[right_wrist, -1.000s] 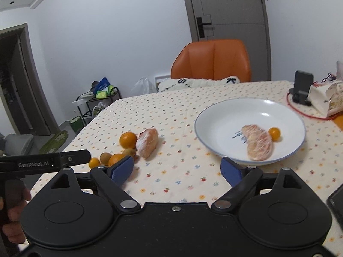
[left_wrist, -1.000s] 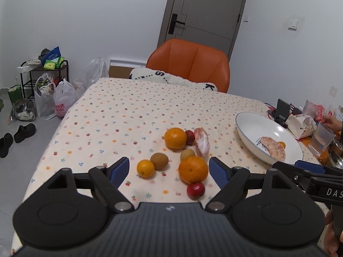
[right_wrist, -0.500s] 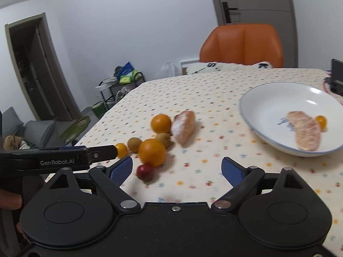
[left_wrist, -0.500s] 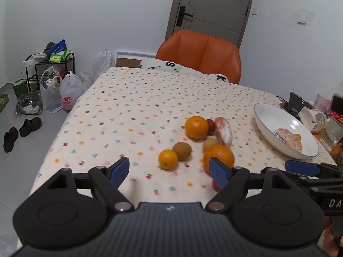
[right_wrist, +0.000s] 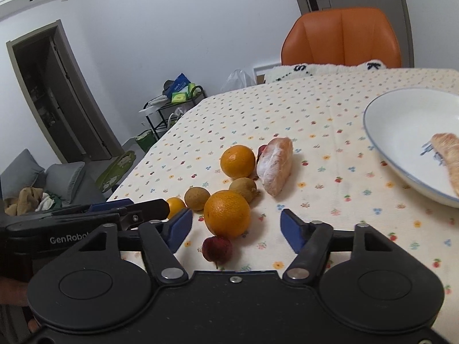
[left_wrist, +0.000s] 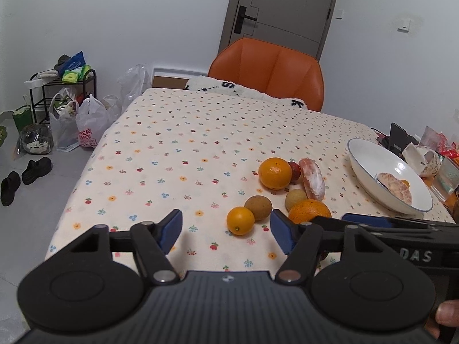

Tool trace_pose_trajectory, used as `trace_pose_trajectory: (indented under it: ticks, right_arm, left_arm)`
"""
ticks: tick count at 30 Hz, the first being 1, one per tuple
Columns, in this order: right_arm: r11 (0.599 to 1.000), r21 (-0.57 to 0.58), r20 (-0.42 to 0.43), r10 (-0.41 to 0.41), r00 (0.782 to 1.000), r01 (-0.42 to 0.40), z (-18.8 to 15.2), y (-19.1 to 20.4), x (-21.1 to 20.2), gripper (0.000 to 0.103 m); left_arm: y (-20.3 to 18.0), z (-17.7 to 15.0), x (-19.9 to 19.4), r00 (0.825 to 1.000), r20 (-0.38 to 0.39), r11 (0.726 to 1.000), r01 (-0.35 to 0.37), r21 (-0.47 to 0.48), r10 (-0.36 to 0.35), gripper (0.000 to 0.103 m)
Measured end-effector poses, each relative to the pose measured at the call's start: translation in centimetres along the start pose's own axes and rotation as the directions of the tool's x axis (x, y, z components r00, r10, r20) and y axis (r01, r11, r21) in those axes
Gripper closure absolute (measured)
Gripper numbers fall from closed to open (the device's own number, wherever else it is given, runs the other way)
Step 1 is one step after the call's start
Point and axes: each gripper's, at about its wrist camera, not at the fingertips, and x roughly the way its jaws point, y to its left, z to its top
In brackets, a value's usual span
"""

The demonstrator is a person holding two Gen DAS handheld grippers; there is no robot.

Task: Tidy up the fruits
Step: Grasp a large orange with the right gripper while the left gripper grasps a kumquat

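Both spread tools, left (left_wrist: 226, 230) and right (right_wrist: 233, 229), have closed on the fruit pile, right framing the near orange (right_wrist: 227, 213), likely next for the plate (right_wrist: 401, 132).

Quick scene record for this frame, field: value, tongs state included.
surface: flower-print tablecloth
loose fruit: two large oranges, small orange citrus, two brown round fruits, peeled pink citrus segment, dark red small fruit
container: white shallow bowl with blue rim, holding a peeled segment and a small orange fruit
left tongs: open, empty
right tongs: open, empty, nearest large orange between the fingers
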Motion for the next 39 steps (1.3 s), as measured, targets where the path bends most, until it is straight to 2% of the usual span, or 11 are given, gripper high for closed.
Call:
trace_pose_trajectory:
  ticks: [1, 3, 5, 17, 18, 20, 21, 29, 39]
  right_arm:
    - [1.000, 0.007, -0.005, 0.006, 1.000, -0.006, 0.0, -0.1, 0.3, 0.044]
    - [1.000, 0.022, -0.017, 0.018, 1.000, -0.018, 0.0, -0.4, 0.7, 0.063]
    - [0.998, 0.038, -0.015, 0.055, 0.998, -0.054, 0.0, -0.5, 0.7, 0.069]
    - [0.999, 0.041, 0.027, -0.011, 1.000, 0.010, 0.2, -1.9, -1.3, 0.069]
    - [0.999, 0.042, 0.030, -0.015, 0.999, 0.014, 0.2, -2.0, -1.5, 0.069]
    - [0.999, 0.044, 0.035, -0.021, 0.999, 0.020, 0.3, -2.2, -1.8, 0.069]
    - [0.999, 0.046, 0.038, -0.023, 0.999, 0.021, 0.3, -2.3, -1.9, 0.069]
    - [0.998, 0.057, 0.072, -0.034, 0.997, 0.030, 0.4, -3.0, -3.1, 0.070]
    - [0.996, 0.070, 0.122, -0.060, 0.991, 0.052, 0.6, -4.1, -5.3, 0.070]
  left_arm:
    - [0.0, 0.0, 0.1, 1.000, -0.002, 1.000, 0.002, 0.000, -0.002, 0.041]
    - [0.0, 0.0, 0.4, 1.000, -0.007, 1.000, 0.004, 0.002, -0.004, 0.044]
    - [-0.1, 0.1, 0.6, 1.000, -0.011, 1.000, 0.007, 0.005, -0.007, 0.047]
    - [-0.8, 0.0, 2.0, 1.000, -0.021, 1.000, 0.012, 0.012, -0.011, 0.062]
    - [-0.9, 0.1, 2.1, 1.000, -0.021, 1.000, 0.012, 0.012, -0.012, 0.065]
    - [-0.9, 0.1, 2.1, 1.000, -0.024, 1.000, 0.017, 0.010, -0.017, 0.079]
    - [-0.9, 0.1, 2.0, 1.000, -0.023, 1.000, 0.019, 0.008, -0.018, 0.081]
    - [-0.9, 0.8, 0.3, 1.000, 0.016, 1.000, 0.002, -0.001, -0.002, 0.081]
    - [-3.3, 1.5, -0.8, 0.998, 0.045, 0.999, 0.032, 0.032, -0.033, 0.081]
